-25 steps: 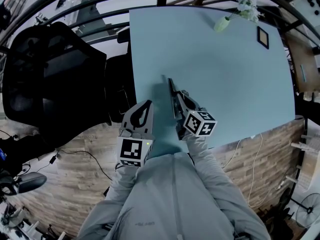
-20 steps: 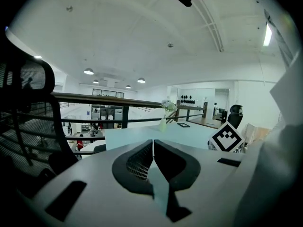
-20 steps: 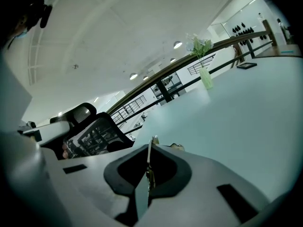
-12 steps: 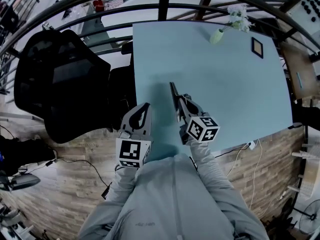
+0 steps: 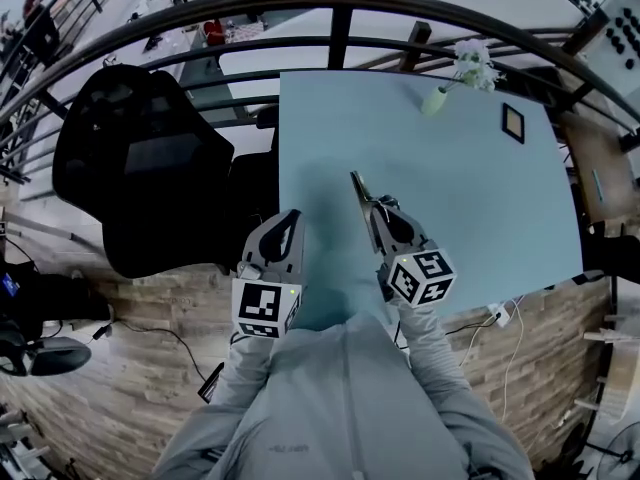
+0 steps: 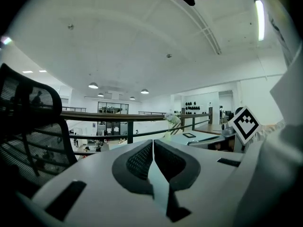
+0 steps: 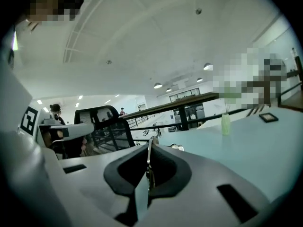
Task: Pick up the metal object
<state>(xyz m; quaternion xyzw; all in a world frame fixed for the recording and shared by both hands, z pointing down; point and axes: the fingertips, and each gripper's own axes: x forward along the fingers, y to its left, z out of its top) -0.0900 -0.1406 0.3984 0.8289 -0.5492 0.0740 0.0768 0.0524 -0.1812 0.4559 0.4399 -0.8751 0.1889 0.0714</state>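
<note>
The metal object (image 5: 358,189) is a thin flat strip. It sticks out forward from my right gripper (image 5: 378,210), which is shut on it and holds it in the air above the light-blue table (image 5: 470,178). In the right gripper view the strip (image 7: 149,148) stands edge-on between the pads (image 7: 161,167). My left gripper (image 5: 290,218) hovers over the table's near left corner, shut with nothing between its fingers. The left gripper view shows its tips (image 6: 153,148) touching, with the right gripper's marker cube (image 6: 245,123) off to the right.
A black office chair (image 5: 140,183) stands left of the table. At the far side are a small vase with flowers (image 5: 450,78) and a little dark frame (image 5: 513,121). A curved railing (image 5: 340,13) runs behind the table.
My right gripper has risen with the metal strip and rolled, so its marker cube has turned. The left gripper has also risen a little.
</note>
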